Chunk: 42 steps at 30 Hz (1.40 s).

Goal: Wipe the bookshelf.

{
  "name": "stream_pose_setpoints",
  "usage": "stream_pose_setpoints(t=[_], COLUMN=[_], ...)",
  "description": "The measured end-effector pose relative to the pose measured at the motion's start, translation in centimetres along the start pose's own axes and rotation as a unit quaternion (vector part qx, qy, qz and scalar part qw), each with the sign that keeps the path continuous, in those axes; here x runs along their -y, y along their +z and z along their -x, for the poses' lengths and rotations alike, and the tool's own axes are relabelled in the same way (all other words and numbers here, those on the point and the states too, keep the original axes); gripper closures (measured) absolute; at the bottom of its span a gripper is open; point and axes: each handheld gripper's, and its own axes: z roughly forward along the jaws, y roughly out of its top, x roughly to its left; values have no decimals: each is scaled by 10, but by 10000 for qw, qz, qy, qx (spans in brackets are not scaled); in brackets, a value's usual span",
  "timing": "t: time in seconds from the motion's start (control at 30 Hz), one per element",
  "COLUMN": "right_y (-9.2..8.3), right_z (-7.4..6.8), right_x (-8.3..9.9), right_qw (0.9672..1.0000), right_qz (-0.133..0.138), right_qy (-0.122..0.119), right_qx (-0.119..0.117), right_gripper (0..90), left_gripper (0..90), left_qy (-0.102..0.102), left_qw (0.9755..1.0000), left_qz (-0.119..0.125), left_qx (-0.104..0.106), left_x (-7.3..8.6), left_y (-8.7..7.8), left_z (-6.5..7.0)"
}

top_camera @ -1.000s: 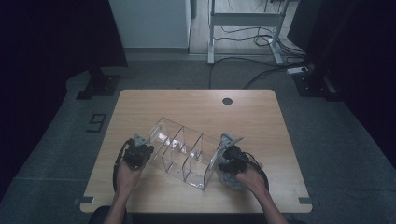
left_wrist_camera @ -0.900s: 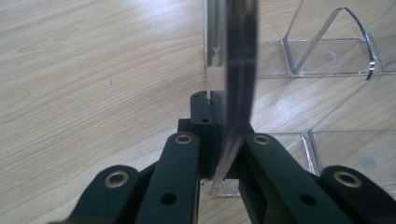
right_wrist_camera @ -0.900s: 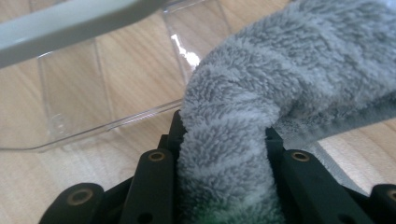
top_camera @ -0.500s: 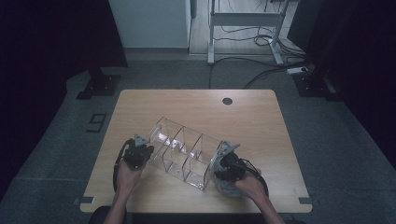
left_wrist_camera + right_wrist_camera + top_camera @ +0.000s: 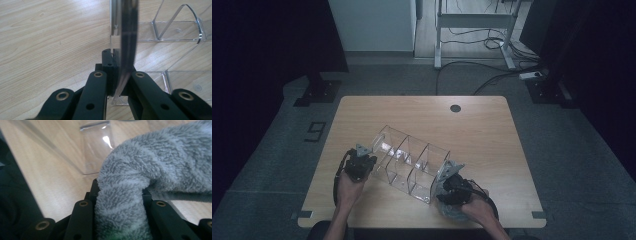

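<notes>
On the table, left gripper clamps organizer wall.

Grey fleecy cloth cut off at right edge, clear organizer behind it blurred

The wooden table has rounded corners and a small dark round hole near its far edge. It stands on grey carpet bearing a "9" mark (left of the table). Beyond, a white metal frame stands over loose cables and a power strip.
</notes>
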Motion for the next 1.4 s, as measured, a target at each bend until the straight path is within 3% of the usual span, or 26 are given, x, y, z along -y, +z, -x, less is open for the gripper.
stream_pose_setpoints(t=[0.4, 0.67, 0.93, 1.4], right_y=[-1, -4, -28, -72], right_z=[-22, -22, -9, 27], right_x=[4, 5, 7, -5], right_qw=[9996, 9997, 9996, 9964], right_qz=[-41, -48, 140, 432], right_qy=[-229, -230, -54, 217], right_qx=[-167, -60, 242, 692], right_gripper=[668, 678, 679, 679], left_gripper=[872, 871, 869, 868], left_qy=[-1, 11, 5, 25], left_qw=[10000, 10000, 9999, 9998], left_qz=[-21, -6, 31, 26], left_qx=[-16, 51, 137, 185], left_x=[0, 0, 1, 1], left_y=[0, 0, 0, 0], left_z=[1, -1, -3, -4])
